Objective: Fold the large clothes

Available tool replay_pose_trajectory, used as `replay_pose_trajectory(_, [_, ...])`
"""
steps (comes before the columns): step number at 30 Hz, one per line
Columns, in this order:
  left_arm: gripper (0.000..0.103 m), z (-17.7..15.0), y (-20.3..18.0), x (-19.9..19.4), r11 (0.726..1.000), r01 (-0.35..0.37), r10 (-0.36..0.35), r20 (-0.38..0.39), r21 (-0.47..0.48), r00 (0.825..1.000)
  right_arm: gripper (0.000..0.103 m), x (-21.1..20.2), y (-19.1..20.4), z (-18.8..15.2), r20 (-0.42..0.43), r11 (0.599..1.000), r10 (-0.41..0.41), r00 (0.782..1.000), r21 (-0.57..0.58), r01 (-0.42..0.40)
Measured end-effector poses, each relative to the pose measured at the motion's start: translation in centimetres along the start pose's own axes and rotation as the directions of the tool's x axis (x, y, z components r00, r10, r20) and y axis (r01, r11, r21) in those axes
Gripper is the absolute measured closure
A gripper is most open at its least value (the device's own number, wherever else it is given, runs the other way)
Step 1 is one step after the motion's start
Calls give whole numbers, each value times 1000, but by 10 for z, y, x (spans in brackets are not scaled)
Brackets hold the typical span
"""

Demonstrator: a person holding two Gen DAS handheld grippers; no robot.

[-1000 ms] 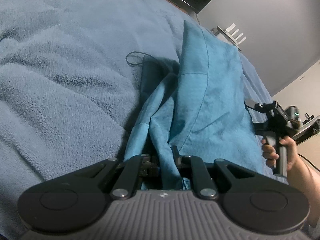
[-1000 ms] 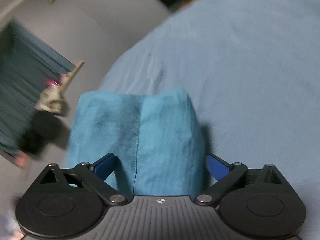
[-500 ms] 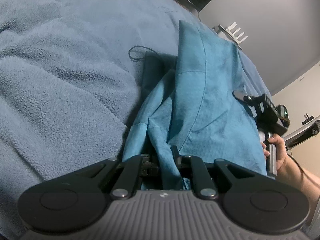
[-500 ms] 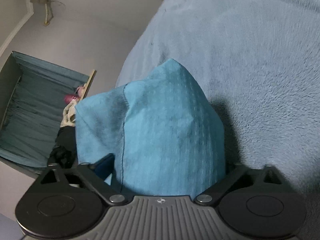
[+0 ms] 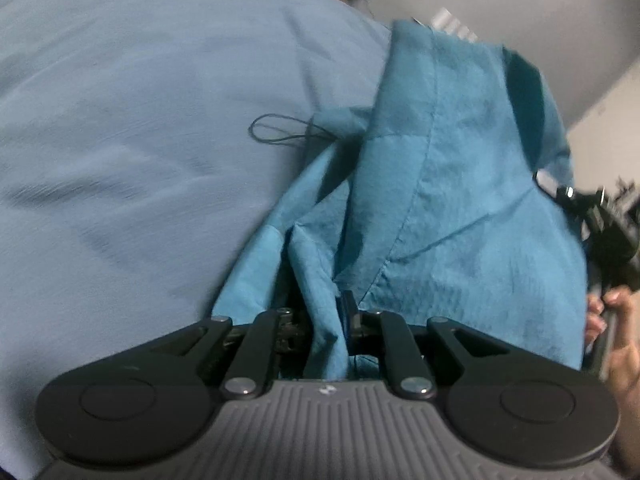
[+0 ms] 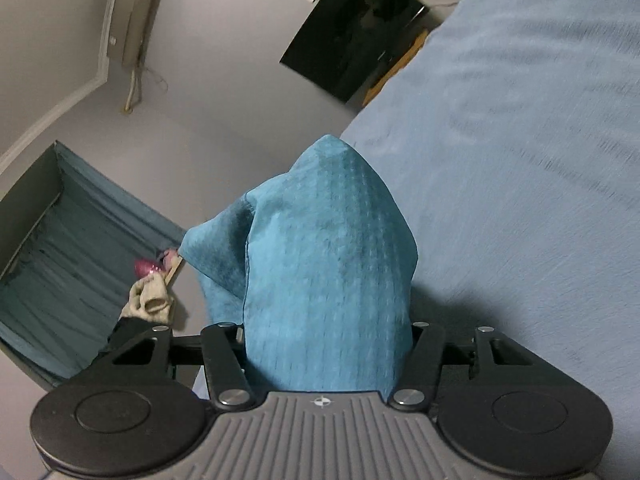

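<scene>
A large teal garment (image 5: 460, 208) hangs lifted over the light blue blanket (image 5: 140, 140). My left gripper (image 5: 332, 320) is shut on a bunched edge of it, near a thin dark drawstring loop (image 5: 280, 134). In the right wrist view the same teal garment (image 6: 328, 272) drapes over my right gripper (image 6: 328, 344) and hides its fingertips; its jaws are drawn in on the cloth. The right gripper also shows in the left wrist view (image 5: 600, 232) at the garment's far right edge, held by a hand (image 5: 620, 344).
The blue blanket (image 6: 520, 160) covers the bed. Beside the bed are a grey wall, a dark TV screen (image 6: 356, 44), an open teal-lined box (image 6: 60, 264) and a beige cloth with a pink item (image 6: 150, 292).
Both grippers have lifted the garment higher off the blanket. The right gripper closed on the cloth and tilted up, so more wall and the TV show.
</scene>
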State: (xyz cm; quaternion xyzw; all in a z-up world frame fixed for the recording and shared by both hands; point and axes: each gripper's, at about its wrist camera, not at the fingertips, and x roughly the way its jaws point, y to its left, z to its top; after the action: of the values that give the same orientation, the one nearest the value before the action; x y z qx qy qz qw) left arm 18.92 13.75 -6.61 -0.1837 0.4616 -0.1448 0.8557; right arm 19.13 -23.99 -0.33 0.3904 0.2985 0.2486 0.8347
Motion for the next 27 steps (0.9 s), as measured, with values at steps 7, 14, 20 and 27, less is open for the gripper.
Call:
replay_pose_trajectory(7, [95,12,-72,76,995,31,-28,-34,95,999,44,-25,-3,101,30,983,-110,994,-146,113])
replay_pose_trajectory(14, [95,28,-96,107,998,59,-59,-7,32,998,13,14,-34,205,30,894,-411,911,-182,410])
replay_pose_trajectory(20, [95,21,-102,104,993,66,-67,5,102,998,27,11,-29,201,255,853,-447,858,-168,494])
replay_pose_trajectory(27, [95,14,-104,102,992,71,-73,19,104,997,76,78,-1,176,282,756,-483,829,-344,557])
